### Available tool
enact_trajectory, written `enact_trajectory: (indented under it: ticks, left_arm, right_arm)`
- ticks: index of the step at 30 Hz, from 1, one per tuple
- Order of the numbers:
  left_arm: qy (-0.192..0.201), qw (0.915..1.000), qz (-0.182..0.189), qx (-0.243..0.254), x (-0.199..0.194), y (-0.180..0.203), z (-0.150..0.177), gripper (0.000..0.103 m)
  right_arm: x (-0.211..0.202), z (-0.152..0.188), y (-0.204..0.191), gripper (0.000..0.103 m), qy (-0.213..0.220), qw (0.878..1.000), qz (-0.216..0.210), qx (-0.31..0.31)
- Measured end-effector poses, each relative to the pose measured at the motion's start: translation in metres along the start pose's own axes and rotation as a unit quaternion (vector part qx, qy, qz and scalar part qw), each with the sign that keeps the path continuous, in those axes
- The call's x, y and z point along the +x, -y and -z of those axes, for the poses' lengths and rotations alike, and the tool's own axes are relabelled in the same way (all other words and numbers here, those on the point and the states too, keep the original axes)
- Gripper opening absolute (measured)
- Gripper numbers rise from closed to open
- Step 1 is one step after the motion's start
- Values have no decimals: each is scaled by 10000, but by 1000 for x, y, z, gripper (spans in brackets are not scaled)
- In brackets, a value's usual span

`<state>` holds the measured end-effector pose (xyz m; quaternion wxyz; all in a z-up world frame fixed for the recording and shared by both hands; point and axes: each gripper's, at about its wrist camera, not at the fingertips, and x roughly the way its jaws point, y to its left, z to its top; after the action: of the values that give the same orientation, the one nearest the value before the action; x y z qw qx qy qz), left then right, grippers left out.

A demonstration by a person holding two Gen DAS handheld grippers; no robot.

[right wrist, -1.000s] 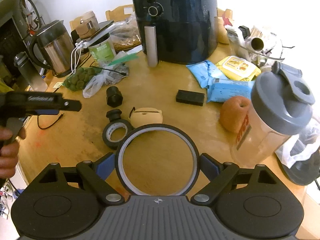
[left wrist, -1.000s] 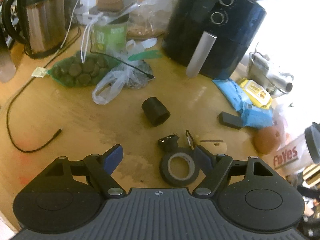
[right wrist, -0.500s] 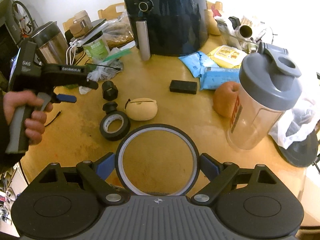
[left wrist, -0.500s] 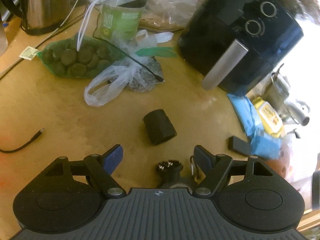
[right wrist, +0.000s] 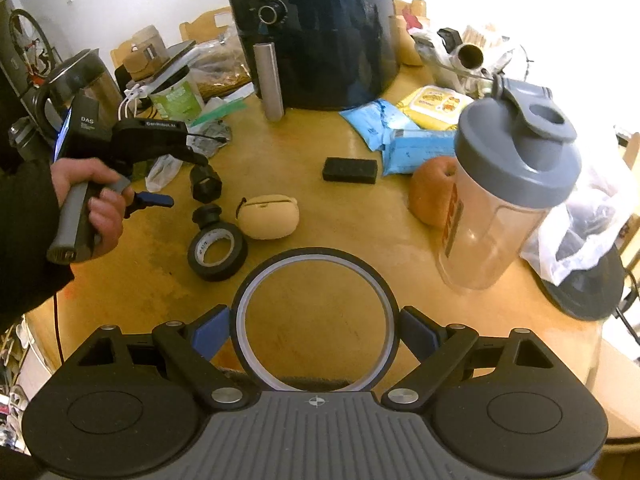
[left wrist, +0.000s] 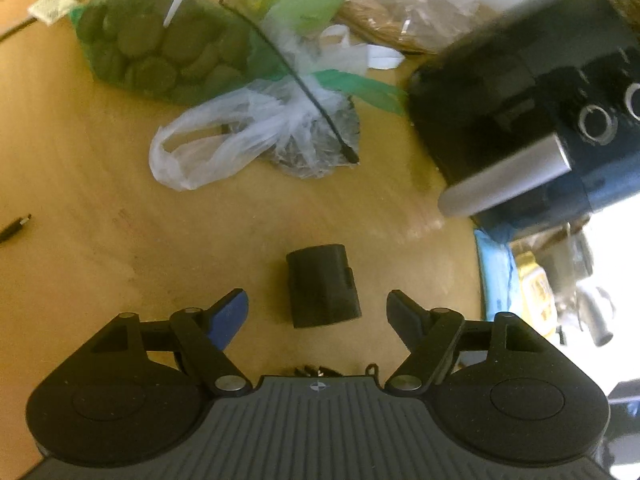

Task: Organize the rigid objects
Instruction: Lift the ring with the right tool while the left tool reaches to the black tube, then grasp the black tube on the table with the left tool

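Air fryer (left wrist: 532, 120) sits far ahead-right of the left gripper (left wrist: 318, 312), out of play. Right gripper (right wrist: 314, 330) is clamped on the big black ring (right wrist: 316, 316), parked. Left jaws are spread wide and empty; the black cylinder (left wrist: 323, 286) lies on the table dead centre between and just ahead of the tips, long axis roughly along the fingers. Left is far nearer.
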<state>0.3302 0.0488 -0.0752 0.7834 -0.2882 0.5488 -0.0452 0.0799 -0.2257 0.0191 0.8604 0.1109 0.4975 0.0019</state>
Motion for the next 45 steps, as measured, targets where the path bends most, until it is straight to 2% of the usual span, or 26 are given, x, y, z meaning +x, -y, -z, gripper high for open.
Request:
enact_trajectory:
  ticks: [1, 4, 9, 18, 25, 36, 40, 42, 45]
  left_arm:
    - [-68, 10000, 6, -66, 4, -1, -2, 65]
    - [-185, 9996, -9, -203, 11, -1, -5, 63]
    - [-305, 9992, -146, -218, 18, 2, -6, 41]
    - [-453, 9970, -479, 407, 7, 8, 0, 40]
    - [-456, 9925, -608, 958, -19, 4, 27, 40]
    - [-309, 9717, -989, 2123, -59, -2, 86, 40]
    - [-373, 9565, -1327, 2570, -64, -5, 108, 40]
    - [-448, 9531, -1420, 2636, -62, -10, 115, 40]
    - [-595, 9530, -1483, 2574, -56, -20, 121, 40]
  right_arm:
    - [-1, 1, 1, 91, 1, 10000, 17, 22]
    - [-2, 2, 4, 91, 15, 9999, 87, 85]
    - [-5, 4, 6, 91, 49, 9997, 175, 132]
    - [-6, 5, 8, 91, 51, 9997, 156, 184]
    - [-3, 5, 4, 91, 34, 9999, 62, 96]
    - [3, 4, -8, 91, -26, 9998, -143, -119]
    - [4, 4, -13, 91, -38, 9996, -215, -195]
    - [5, 4, -16, 91, -46, 9994, -244, -229]
    - [5, 4, -19, 91, -60, 9992, -280, -277]
